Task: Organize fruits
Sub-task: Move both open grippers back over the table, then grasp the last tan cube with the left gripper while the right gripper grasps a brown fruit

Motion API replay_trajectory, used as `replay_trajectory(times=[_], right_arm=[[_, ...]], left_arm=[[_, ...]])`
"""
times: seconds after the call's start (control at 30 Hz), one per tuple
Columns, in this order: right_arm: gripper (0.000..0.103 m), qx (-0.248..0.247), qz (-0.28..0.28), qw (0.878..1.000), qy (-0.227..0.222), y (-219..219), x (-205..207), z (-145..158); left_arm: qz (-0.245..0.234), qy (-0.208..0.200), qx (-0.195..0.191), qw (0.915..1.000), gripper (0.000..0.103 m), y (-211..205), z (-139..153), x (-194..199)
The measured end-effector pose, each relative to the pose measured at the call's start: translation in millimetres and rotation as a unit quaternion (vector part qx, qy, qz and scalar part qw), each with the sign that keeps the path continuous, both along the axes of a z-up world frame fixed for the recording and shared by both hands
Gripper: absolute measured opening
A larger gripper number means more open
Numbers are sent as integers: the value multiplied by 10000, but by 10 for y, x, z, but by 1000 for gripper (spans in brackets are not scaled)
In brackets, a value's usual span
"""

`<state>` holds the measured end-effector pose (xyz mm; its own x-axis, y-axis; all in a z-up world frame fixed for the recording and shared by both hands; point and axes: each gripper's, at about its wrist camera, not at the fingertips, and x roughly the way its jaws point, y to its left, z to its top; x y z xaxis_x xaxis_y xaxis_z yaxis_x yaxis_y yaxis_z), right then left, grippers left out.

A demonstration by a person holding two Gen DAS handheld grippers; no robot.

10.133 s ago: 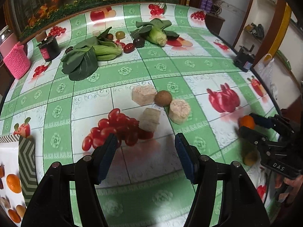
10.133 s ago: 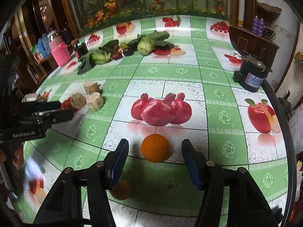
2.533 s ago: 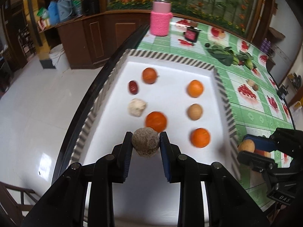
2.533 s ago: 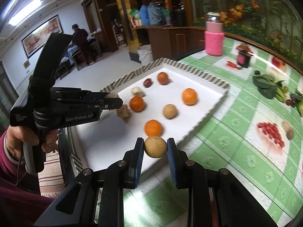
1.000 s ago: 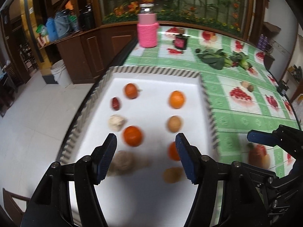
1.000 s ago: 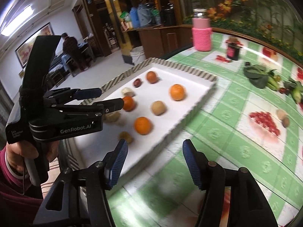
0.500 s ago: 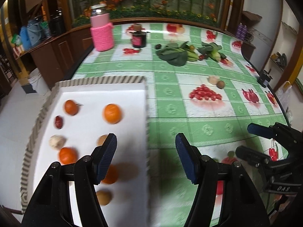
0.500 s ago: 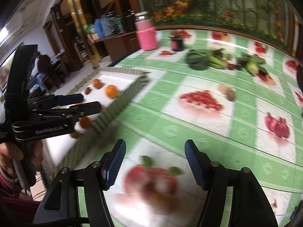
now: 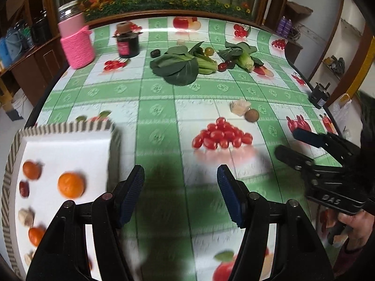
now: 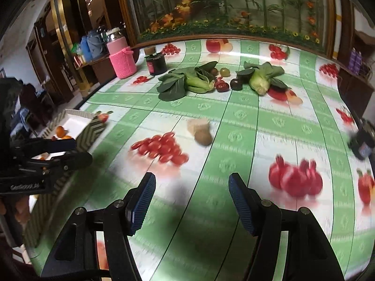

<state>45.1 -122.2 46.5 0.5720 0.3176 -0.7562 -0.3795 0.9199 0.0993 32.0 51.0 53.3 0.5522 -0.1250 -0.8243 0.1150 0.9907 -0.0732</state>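
Both hand-held grippers have swung away from the white tray since a second ago, and both have let go of the fruit they carried there — the left hand-held gripper (image 9: 180,192) and the right hand-held gripper (image 10: 192,201) hang empty over the surface (image 9: 159,89) with their fingers spread wide apart.

What is left to sort sits near the middle of the tablecloth: a small brown kiwi (image 10: 203,137) touching a pale, lumpy fruit (image 10: 198,123) just behind it, both beside the printed pile of cherry tomatoes, which is only a picture on the cloth. The kiwi looks light, firm and slightly fuzzy, so it should not slip much; being round, it may roll if nudged from one side. My guess is that a grip across its middle, pads on opposite sides, with modest pressure, would suit it. The pale one looks rough and irregular, possibly softer, so it probably wants a gentler squeeze across its widest part.

Farther back lie leafy greens (image 9: 178,66), with a few dark, small fruits (image 10: 236,84) among them. The tray (image 9: 68,126) sits at the left edge, holding oranges (image 9: 71,185) and several smaller pieces. A pink knitted jar (image 9: 76,42) and a dark tin (image 9: 127,43) stand at the far left.
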Motion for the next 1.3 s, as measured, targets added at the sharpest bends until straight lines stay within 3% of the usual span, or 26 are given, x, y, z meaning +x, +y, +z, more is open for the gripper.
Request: replay_trajectory(times=[0.03, 0.13, 0.3, 0.43, 0.57, 0.87, 1.07, 1.1, 1.13, 1.17, 1.3], right_arm=[[65, -42, 46, 10000, 26, 32, 77, -22], [49, -197, 208, 9995, 118, 156, 298, -102], [46, -304, 182, 9992, 168, 189, 534, -207], [24, -264, 220, 9990, 298, 153, 671, -276], [24, -339, 227, 9990, 192, 104, 597, -245], [24, 214, -442, 9987, 141, -526, 412, -100], [24, 400, -477, 9978, 212, -633, 412, -144], [24, 412, -452, 9979, 216, -621, 409, -147], [24, 413, -414, 9980, 220, -603, 405, -152], [24, 410, -391, 9981, 226, -585, 416, -158], [24, 416, -311, 9983, 267, -532, 397, -163]], left_arm=[[-30, 24, 30, 10000, 63, -36, -6, 65], [-59, 55, 49, 10000, 63, -84, -15, 211], [-96, 99, 17, 9999, 63, -140, -52, 413], [-161, 158, 8, 9997, 63, -212, -116, 546], [-263, 151, -48, 9995, 63, -319, -133, 662], [-768, -2, -134, 9970, 63, -816, -171, 954], [-955, 224, 5, 9952, 63, -1008, -368, 1122], [-986, 102, 68, 9951, 57, -1018, -358, 1104], [-1021, 73, 105, 9947, 40, -1024, -361, 1101], [-1005, 23, 177, 9948, 31, -1019, -356, 1104], [-959, 97, 103, 9953, 29, -936, -334, 1106]])
